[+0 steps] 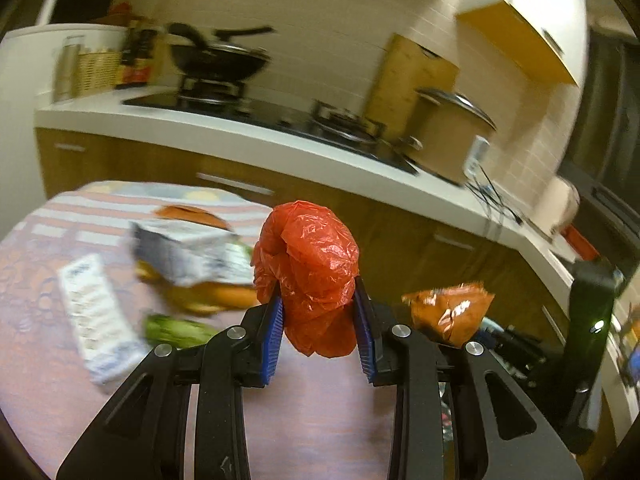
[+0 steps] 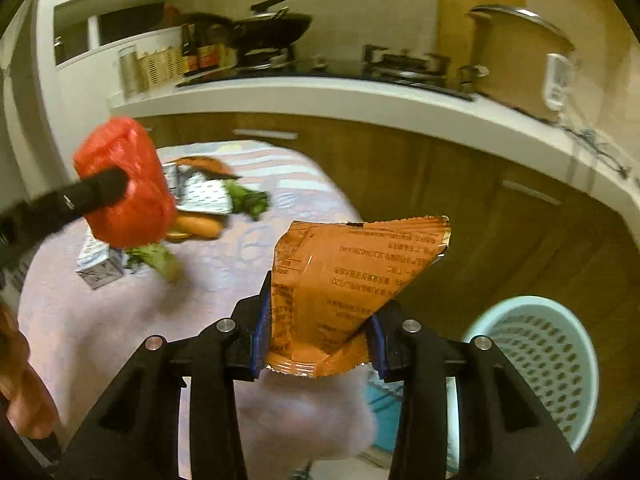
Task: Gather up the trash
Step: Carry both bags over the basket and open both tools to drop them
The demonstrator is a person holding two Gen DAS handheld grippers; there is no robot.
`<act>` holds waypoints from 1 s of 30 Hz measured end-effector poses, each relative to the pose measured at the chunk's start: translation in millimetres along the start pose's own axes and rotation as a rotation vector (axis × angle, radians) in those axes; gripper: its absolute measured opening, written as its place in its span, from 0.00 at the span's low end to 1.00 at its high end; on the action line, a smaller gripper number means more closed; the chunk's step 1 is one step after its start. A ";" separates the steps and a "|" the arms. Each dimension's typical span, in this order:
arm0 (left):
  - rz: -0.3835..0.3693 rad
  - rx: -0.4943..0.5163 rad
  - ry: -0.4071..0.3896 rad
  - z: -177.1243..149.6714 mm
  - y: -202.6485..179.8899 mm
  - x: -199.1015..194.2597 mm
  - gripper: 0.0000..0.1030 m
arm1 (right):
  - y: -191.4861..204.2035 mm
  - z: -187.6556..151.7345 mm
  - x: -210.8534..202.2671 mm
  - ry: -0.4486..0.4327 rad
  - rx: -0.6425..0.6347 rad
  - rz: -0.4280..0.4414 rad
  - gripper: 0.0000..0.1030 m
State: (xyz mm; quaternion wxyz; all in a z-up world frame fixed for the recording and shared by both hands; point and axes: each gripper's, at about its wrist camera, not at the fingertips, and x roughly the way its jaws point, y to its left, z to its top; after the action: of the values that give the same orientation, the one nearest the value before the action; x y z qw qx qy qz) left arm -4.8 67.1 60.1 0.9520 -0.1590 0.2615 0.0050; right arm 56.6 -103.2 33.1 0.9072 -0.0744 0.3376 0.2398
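Observation:
My left gripper [image 1: 318, 304] is shut on a crumpled red plastic bag [image 1: 310, 268] and holds it above the table. The right wrist view shows that red bag [image 2: 132, 184] at the left, on a black finger. My right gripper [image 2: 318, 320] is shut on an orange snack wrapper [image 2: 344, 280], which stands up between the blue pads near the table's right edge. The left wrist view has the same wrapper [image 1: 448, 312] at the right. On the pink tablecloth [image 2: 200, 320] lie a white carton [image 2: 100, 264], a silver wrapper [image 2: 204, 196], a carrot [image 2: 196, 226] and leafy greens [image 2: 156, 256].
A pale blue perforated basket [image 2: 540, 360] stands on the floor to the right of the table. Behind runs a white counter [image 2: 360, 96] over wooden cabinets, with a wok [image 2: 276, 28], a large pot [image 2: 520, 52] and bottles. A hand [image 2: 20, 392] shows at the lower left.

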 end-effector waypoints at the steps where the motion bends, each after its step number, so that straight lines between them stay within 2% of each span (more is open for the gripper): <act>1: -0.017 0.020 0.013 -2.5 -12.3 7.0 0.29 | -10.3 -2.4 -7.5 -0.009 0.006 -0.027 0.35; 7: -0.079 0.120 0.078 -11.7 -70.2 38.4 0.29 | -58.6 -18.9 -30.2 -0.004 0.032 -0.172 0.35; 12: -0.144 0.175 0.124 -21.7 -118.9 64.1 0.29 | -105.5 -33.9 -44.3 0.003 0.092 -0.255 0.35; 19: -0.189 0.251 0.191 -44.1 -170.4 93.0 0.29 | -157.2 -57.2 -48.1 0.020 0.189 -0.294 0.35; 26: -0.200 0.312 0.256 -65.9 -197.8 121.0 0.29 | -188.0 -78.7 -45.9 0.046 0.251 -0.314 0.38; 30: -0.221 0.312 0.302 -73.1 -204.3 136.4 0.29 | -201.2 -88.1 -41.8 0.069 0.286 -0.317 0.38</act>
State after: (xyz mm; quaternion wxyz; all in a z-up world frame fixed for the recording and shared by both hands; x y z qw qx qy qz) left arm 95.5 -159.3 -6.0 0.9100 -0.0364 0.3793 -0.1635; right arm 76.0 -321.2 -12.3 0.9227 -0.0051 0.3833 0.0409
